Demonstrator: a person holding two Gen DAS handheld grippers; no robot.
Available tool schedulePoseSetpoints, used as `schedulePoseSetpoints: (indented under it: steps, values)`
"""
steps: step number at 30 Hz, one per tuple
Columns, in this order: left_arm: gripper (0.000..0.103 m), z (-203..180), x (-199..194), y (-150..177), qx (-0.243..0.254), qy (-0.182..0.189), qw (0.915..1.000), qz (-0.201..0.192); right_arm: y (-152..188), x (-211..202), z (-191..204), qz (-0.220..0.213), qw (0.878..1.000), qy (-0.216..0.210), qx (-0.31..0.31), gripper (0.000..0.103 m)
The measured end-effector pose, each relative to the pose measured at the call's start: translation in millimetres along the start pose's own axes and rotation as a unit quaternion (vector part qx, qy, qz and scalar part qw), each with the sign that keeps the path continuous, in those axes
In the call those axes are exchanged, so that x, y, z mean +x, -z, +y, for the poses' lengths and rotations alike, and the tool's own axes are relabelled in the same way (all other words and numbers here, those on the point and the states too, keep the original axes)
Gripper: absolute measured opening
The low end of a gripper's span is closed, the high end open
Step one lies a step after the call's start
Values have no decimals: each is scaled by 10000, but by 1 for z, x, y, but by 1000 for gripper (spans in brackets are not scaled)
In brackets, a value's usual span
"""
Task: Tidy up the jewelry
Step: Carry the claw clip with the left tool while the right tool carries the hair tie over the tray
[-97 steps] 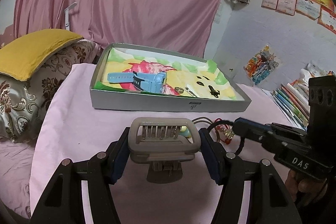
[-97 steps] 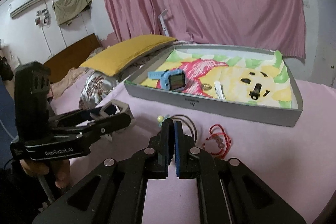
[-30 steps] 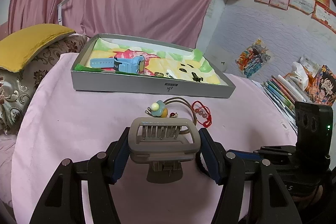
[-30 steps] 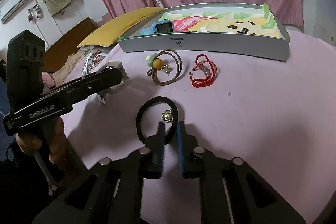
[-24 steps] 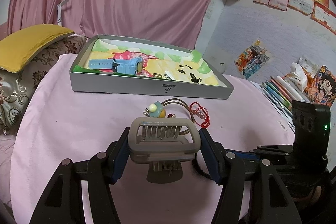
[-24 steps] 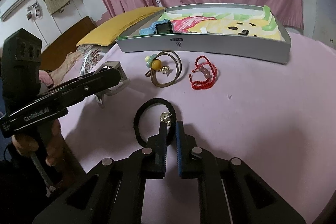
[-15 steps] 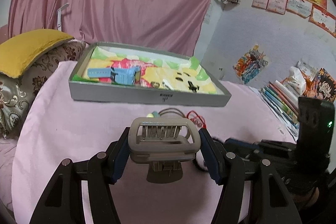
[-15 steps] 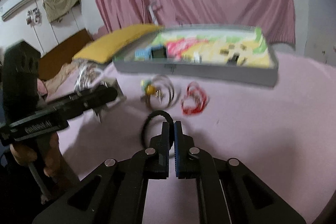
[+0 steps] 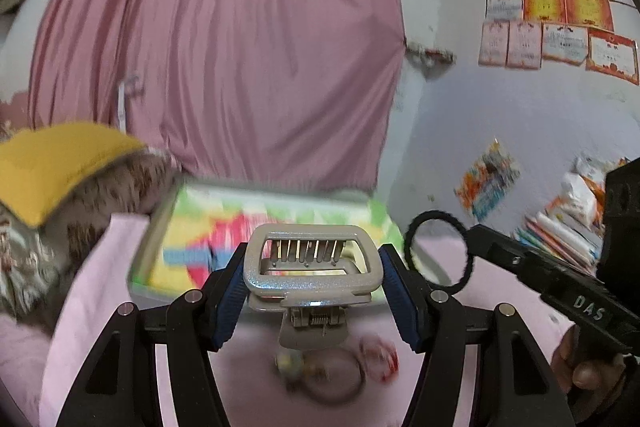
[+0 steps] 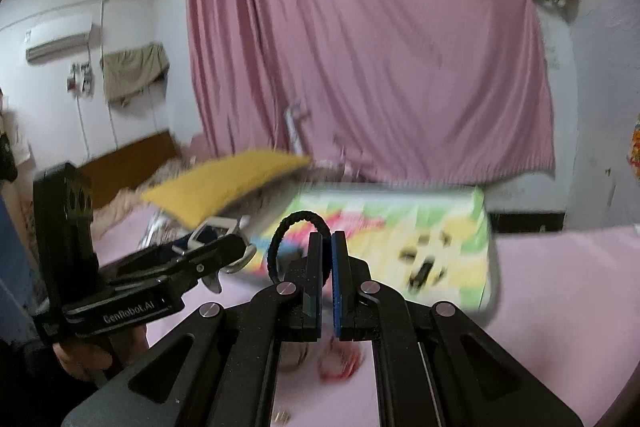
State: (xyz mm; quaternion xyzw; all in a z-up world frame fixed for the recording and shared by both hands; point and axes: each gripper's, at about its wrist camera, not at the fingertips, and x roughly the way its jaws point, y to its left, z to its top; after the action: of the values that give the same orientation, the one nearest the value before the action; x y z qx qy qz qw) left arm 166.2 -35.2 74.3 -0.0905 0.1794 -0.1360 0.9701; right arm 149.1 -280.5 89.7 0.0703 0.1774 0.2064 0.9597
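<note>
The right gripper (image 10: 327,259), jaws now clamped on the black braided elastic hair loop (image 10: 294,231), has lifted it off the pink-covered tabletop (image 10: 560,307) toward the shallow grey cartoon-lined tray (image 10: 490,263), while the left gripper (image 9: 312,287) holds the silver plastic claw clip (image 9: 312,267) between half-open jaws, so both seem tray-bound.

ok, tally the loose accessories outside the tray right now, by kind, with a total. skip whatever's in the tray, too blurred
Hair claw clip: 1, grey, held in the left gripper
Hair ties: 2, black one pinched in the right gripper, brownish one with a charm on the pink cloth
Red cord bracelet: 1, on the cloth
Total: 4
</note>
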Motion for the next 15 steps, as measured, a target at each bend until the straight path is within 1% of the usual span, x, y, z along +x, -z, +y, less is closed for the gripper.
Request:
schedulePoseSetpoints:
  steps: [3,5,9,13,15]
  values:
    - [60,-3,14,-11,66,-109,9996,-256,-14,4,-5,-357,9992,161,-36,4]
    - [60,-5,24,-17,92,-192,9991,-354,-23,9,-8,-519,9982,292,-84,4]
    - [60,-10,47,-27,126,-284,9985,-461,-32,22,-17,-681,9959,569,-174,4]
    - [60,-13,72,-34,162,-369,9985,-360,-39,39,-21,-664,9943,789,-277,4]
    - [60,-15,88,-37,175,-405,9989,-154,-41,48,-25,-597,9941,866,-254,4]
